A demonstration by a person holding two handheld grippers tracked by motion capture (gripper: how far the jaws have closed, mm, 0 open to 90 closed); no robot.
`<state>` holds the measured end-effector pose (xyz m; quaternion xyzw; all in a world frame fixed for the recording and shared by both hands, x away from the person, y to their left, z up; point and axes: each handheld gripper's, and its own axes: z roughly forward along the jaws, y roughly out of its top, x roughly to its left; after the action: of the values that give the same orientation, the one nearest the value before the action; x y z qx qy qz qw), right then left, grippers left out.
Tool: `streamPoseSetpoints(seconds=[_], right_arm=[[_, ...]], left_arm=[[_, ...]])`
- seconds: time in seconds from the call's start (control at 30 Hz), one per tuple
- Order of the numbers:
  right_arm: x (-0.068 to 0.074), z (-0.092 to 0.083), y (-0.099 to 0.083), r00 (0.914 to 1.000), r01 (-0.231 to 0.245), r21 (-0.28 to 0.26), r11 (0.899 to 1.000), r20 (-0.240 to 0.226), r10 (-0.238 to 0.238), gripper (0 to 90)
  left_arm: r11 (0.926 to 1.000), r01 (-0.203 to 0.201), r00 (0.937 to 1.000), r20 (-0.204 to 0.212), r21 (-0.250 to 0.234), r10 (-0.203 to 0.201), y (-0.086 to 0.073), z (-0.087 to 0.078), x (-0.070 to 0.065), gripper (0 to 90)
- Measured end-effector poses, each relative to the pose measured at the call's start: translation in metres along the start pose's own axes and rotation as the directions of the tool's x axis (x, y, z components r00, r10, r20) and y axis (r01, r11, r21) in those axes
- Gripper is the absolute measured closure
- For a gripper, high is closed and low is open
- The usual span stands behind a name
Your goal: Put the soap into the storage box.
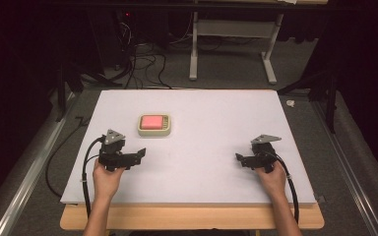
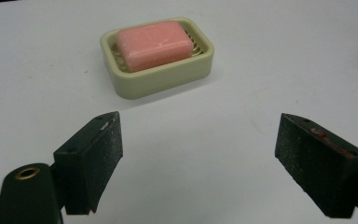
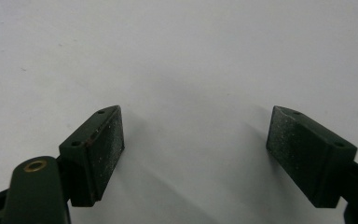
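Left tool (image 1: 139, 154): held in the person's left hand (image 1: 107, 178) at about 8 o'clock on the desk (image 1: 216, 118), jaws spread wide and empty, pads bare in the left gripper view (image 2: 200, 154). Cable trails off the near edge. Soap dish (image 1: 154, 131): pale cream plastic, rectangular with rounded corners, at about 10 o'clock of the desk's middle, near the left tool and at its 1 o'clock, not touching it. In the left gripper view the dish (image 2: 168, 77) sits ahead of the jaws with a ribbed drain floor showing around the bar. Soap (image 1: 152, 122): one pink bar lying flat inside the dish, seen close in the left gripper view (image 2: 154, 44), edges rounded. Handling, as a judgement: the bar is probably firm but slick and easily marked by hard pads, so a moderate squeeze across its short sides above the rim seems safest; the dish looks light, stiff and liable to slide on the smooth top, best taken across its two long walls. Right tool (image 1: 243, 158): held in the right hand (image 1: 271, 176) at about 4 o'clock, well apart from the dish, jaws likewise spread and empty over bare desk in the right gripper view (image 3: 196, 149).
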<state>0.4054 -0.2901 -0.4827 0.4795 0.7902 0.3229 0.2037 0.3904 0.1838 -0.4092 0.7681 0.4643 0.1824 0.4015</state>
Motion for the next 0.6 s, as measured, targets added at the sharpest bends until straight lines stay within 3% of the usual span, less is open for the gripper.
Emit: streamPoseSetpoints(seconds=[0.6], right_arm=[[0.0000,0.0000,0.0000,1.0000,0.000,0.000,1.000,0.000,0.000,19.5]], left_arm=[[0.9995,0.023,0.9997,0.000,0.020,-0.023,-0.0093,0.0040,0.0033,15.6]])
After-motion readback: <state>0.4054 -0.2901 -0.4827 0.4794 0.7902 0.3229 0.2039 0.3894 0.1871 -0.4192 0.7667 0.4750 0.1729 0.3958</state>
